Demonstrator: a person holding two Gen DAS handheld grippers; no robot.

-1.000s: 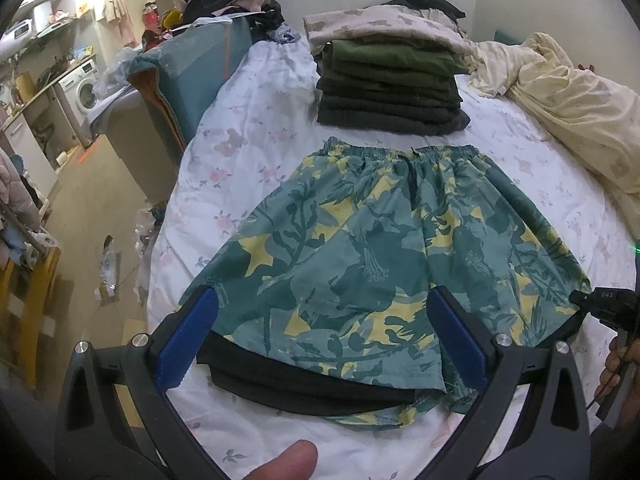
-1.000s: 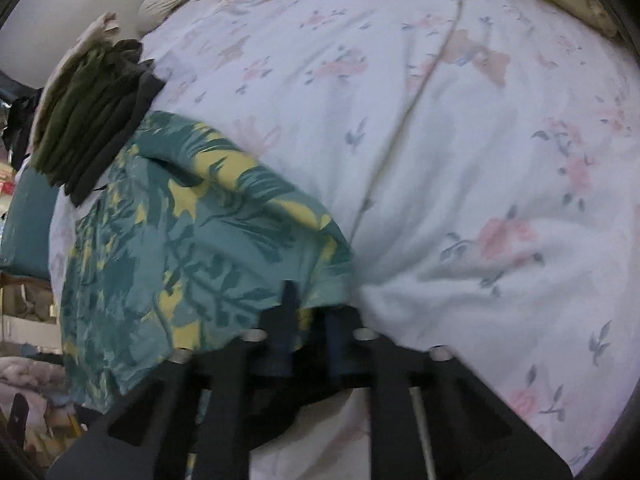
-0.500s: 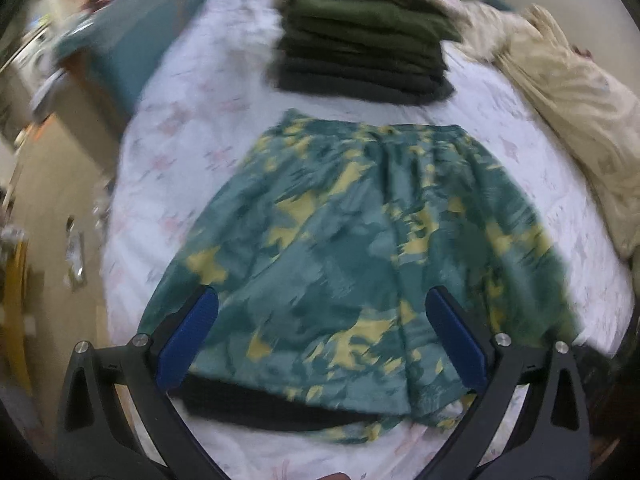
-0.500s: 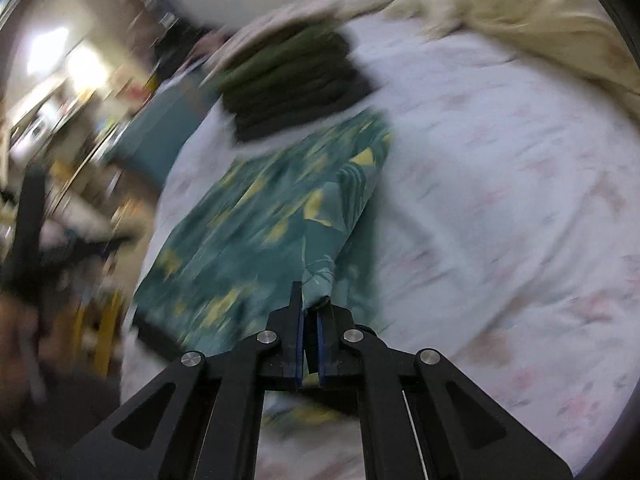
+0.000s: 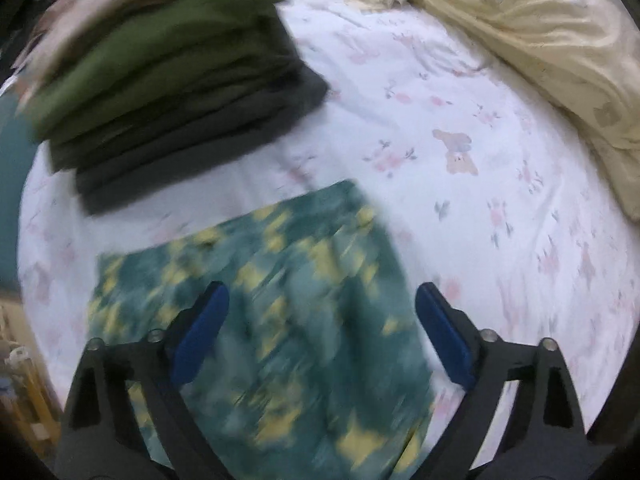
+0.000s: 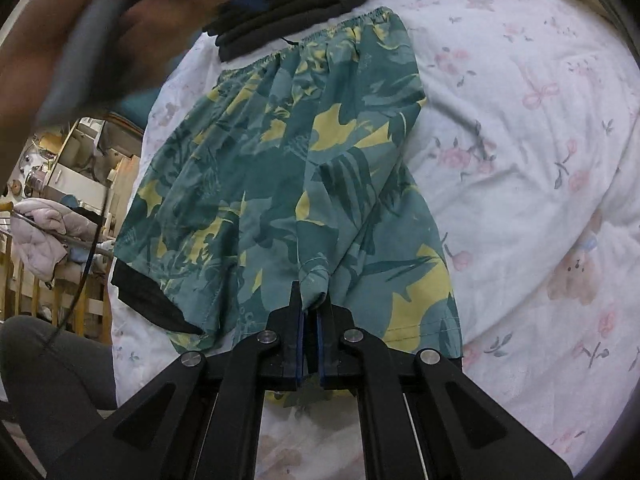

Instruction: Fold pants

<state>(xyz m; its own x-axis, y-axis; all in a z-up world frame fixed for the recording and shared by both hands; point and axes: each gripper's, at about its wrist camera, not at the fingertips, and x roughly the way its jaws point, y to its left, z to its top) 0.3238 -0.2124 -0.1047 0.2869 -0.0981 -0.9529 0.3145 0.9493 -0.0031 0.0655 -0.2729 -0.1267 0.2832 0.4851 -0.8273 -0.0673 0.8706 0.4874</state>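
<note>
Green shorts with a yellow leaf print (image 6: 280, 168) lie on the white floral bed sheet (image 6: 520, 160), folded lengthwise, waistband at the far end. My right gripper (image 6: 309, 312) is shut on a pinch of the shorts' leg hem. My left gripper (image 5: 320, 320) is open and empty, hovering above the shorts (image 5: 280, 320), which look blurred in the left wrist view. A blurred hand holding the left gripper (image 6: 100, 40) shows at the upper left of the right wrist view.
A stack of folded dark and olive clothes (image 5: 172, 80) sits just beyond the waistband. A cream quilt (image 5: 540, 40) is bunched at the far right. The bed's left edge (image 6: 132, 160) drops to a cluttered floor with a wooden rack (image 6: 48, 280).
My right gripper has carried the right leg hem over to the left, folding the shorts in half. My left gripper has swung toward the waistband end.
</note>
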